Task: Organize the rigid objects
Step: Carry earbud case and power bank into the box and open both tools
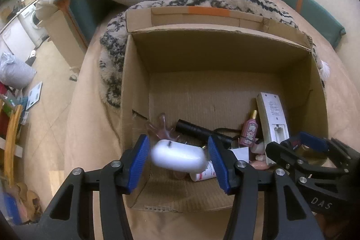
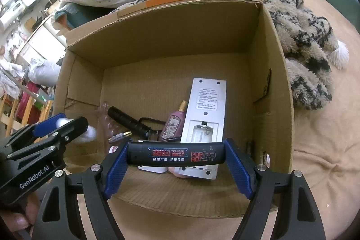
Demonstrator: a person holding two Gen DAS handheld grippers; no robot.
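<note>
**Both grippers over the box**

Above the open cardboard box (image 2: pixel 157 42) on the bed, the right gripper (image 2: pixel 176 158) clamps a black tube (image 2: pixel 175 154) end to end. Beside it, the left gripper (image 1: pixel 177 158) has a blurred white object (image 1: pixel 177 158) between its blue pads; actual contact is unclear.

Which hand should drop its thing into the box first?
Probably the left. Its gripper holds the white case over open cardboard floor. The right gripper holds the black tube right above the white remote, so it might land on clutter.
</note>
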